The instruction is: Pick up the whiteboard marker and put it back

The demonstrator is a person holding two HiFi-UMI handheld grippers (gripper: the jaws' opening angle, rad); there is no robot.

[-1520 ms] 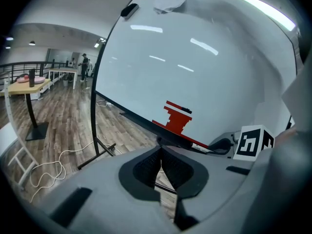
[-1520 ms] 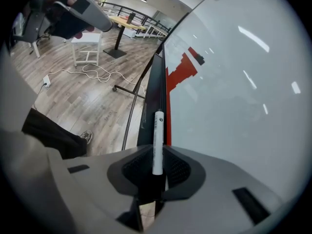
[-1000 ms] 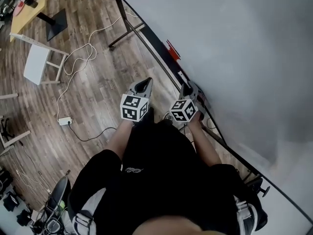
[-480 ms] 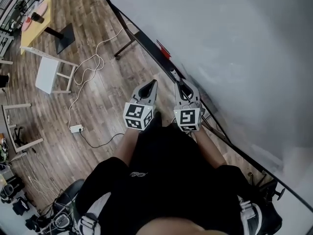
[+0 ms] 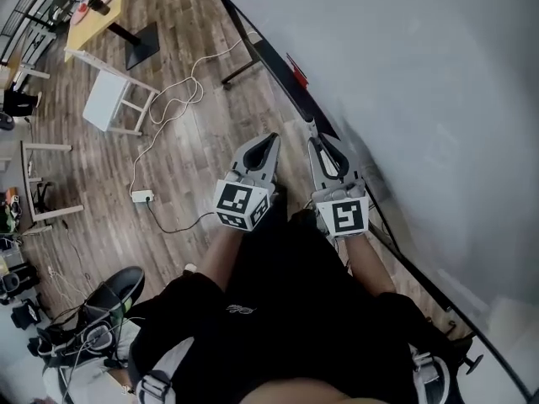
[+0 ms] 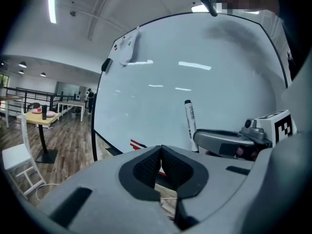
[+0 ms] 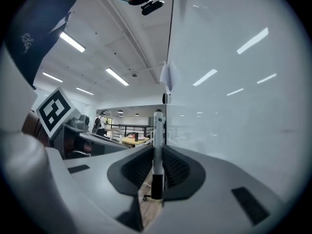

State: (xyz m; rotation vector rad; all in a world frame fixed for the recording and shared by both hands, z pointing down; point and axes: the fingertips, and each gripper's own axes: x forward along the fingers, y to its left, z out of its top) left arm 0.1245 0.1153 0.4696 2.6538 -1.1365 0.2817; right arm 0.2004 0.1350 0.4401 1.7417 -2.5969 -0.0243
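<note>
Plainly, the right gripper (image 7: 157, 152) clamps the whiteboard marker (image 7: 158, 126) upright; the left gripper (image 6: 160, 152) is closed, empty.

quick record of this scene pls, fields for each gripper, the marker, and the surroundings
left gripper: shut, nothing between its pads
right gripper: shut on whiteboard marker
whiteboard marker: white barrel, upright between the pads, sticking out above and below them
whiteboard: close in front of both grippers; marker contact with it cannot be told
floor: wood planks, white cable lying loose
</note>
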